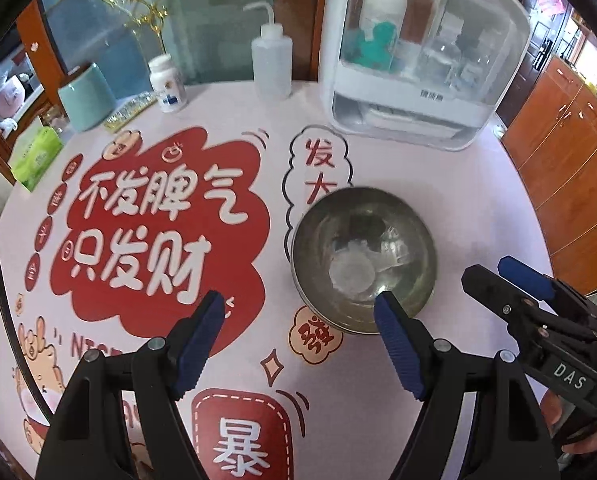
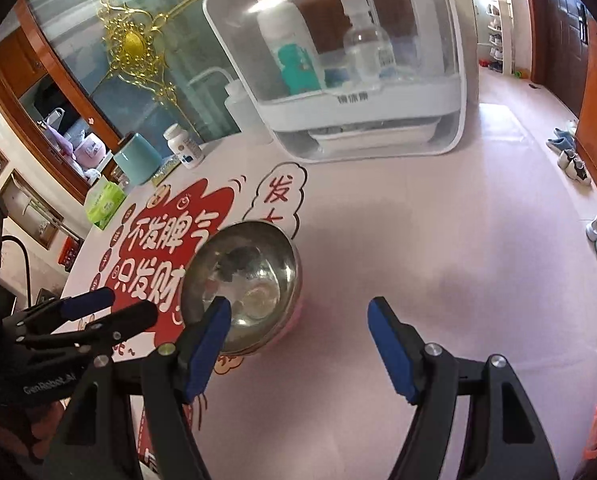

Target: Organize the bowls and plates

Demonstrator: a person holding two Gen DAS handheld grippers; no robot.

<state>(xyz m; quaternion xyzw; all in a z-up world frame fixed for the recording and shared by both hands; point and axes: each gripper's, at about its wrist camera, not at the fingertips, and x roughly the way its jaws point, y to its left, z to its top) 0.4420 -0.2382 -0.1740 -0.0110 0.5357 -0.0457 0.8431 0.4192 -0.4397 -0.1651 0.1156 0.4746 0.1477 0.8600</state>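
A shiny steel bowl (image 1: 363,258) stands upright on the pink printed tablecloth, right of the red slogan; it also shows in the right wrist view (image 2: 242,286). My left gripper (image 1: 300,324) is open and empty, hovering just in front of the bowl, its right finger (image 1: 398,340) overlapping the near rim. My right gripper (image 2: 298,336) is open and empty, to the right of the bowl, its left finger (image 2: 208,346) over the near rim. Each gripper shows in the other's view, the right one (image 1: 514,280) and the left one (image 2: 110,308). No plate is in view.
A white dish cabinet with a clear lid (image 1: 418,60) stands at the back of the table, holding bottles. A squeeze bottle (image 1: 272,58), pill bottle (image 1: 166,84), teal cup (image 1: 86,98) and green tissue pack (image 1: 36,156) line the far left edge. Shoes (image 2: 570,160) lie on the floor.
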